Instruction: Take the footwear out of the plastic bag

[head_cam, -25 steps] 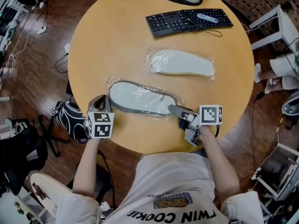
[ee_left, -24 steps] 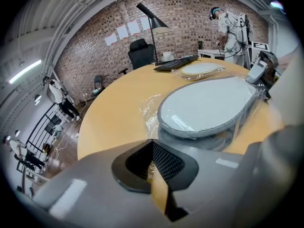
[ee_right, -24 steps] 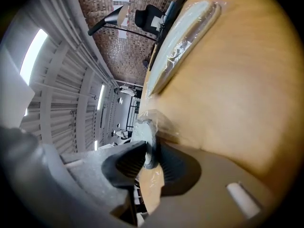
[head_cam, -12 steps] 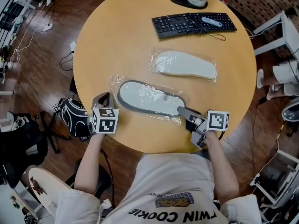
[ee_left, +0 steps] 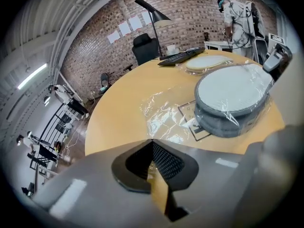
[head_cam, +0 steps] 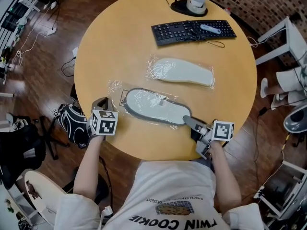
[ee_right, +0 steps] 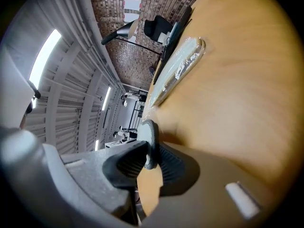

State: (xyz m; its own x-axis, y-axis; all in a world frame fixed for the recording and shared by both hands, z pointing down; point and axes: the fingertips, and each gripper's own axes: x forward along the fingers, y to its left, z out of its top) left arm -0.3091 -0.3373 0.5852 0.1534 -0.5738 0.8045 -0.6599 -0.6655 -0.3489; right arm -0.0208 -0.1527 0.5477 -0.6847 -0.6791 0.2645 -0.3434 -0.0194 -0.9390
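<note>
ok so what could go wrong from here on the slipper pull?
1. The right gripper, fingers just closing, pinches only the thin gray rim of the slipper; it could slip free mid-pull.
2. The left gripper seems to hold the plastic bag by its edge film alone; that could tear or pull loose, and the bag would drag along with the slipper.

A black keyboard (head_cam: 194,31), a pen (head_cam: 209,29) on it, lies near the round surface's (head_cam: 120,47) far edge, a lamp base (head_cam: 189,6) just beyond. A black bag (head_cam: 72,121) sits on the floor (head_cam: 43,80).
</note>
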